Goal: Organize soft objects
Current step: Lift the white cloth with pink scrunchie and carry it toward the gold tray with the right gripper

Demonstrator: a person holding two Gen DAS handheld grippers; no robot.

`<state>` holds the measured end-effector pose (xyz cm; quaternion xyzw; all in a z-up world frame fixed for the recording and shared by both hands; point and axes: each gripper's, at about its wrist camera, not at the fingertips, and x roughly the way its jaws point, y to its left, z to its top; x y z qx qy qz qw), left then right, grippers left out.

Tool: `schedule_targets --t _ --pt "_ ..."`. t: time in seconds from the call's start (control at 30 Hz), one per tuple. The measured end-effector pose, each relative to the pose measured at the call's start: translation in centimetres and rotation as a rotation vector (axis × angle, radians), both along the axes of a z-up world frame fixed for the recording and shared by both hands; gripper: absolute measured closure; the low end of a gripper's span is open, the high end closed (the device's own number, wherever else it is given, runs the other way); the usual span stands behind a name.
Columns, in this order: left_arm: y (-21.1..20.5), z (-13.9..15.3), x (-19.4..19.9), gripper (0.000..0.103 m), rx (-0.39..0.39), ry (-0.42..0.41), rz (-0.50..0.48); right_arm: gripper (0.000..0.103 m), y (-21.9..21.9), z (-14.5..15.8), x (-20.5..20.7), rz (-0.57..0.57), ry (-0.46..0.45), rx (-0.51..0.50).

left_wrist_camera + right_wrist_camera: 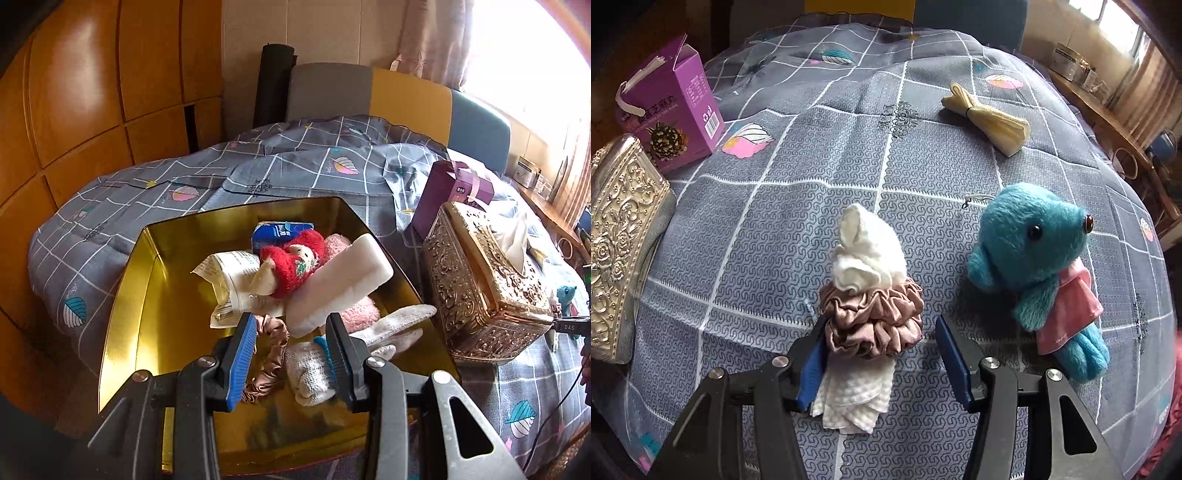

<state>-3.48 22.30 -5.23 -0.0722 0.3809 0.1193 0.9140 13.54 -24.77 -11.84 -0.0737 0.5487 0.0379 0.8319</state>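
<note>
Fingers first: left gripper sits partly open over the gold tin with nothing clamped. Its blue pads hover just above a brown scrunchie and a white knit glove lying in the tin's near end.

Moving rightward through the tin: a crumpled printed packet, print too small for me to read; a blue tissue pack at the back; a red-dressed small doll on top of the heap; a white foam block leaning across something pink and fluffy. Right of the tin, touching the bedspread, stands an embossed gold tissue box, with a purple carton behind it.

Right gripper: I see the jaws standing apart, wider than the bundle between them. The left pad lies against the bundle's side; the right pad is clear of it, so no grip. That bundle is a white cloth rolled up and ringed by a second brown scrunchie, lying on the grey checked bedspread.

In this view the purple carton at far left carries Chinese characters, a barcode and a recycling mark. A blue plush bear in a pink dress lies just beside the bundle on the right, close to the right finger. Farther back, a tied yellow cloth lies well apart.
</note>
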Motion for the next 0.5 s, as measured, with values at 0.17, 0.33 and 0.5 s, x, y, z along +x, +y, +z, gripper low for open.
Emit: schedule_targets --t 0.17,0.33,0.5 --pt "-0.3 -0.4 0.0 0.064 -0.009 0.009 -0.017 0.07 0.9 0.0 -0.8 0.006 -0.018 -0.014" --pt "-0.7 -0.7 0.1 0.064 -0.015 0.023 -0.048 0.07 1.1 -0.2 -1.0 0.002 -0.022 -0.015" --pt "-0.6 -0.8 0.2 0.064 -0.027 0.035 -0.057 0.07 1.1 -0.3 -1.3 -0.007 -0.026 -0.009"
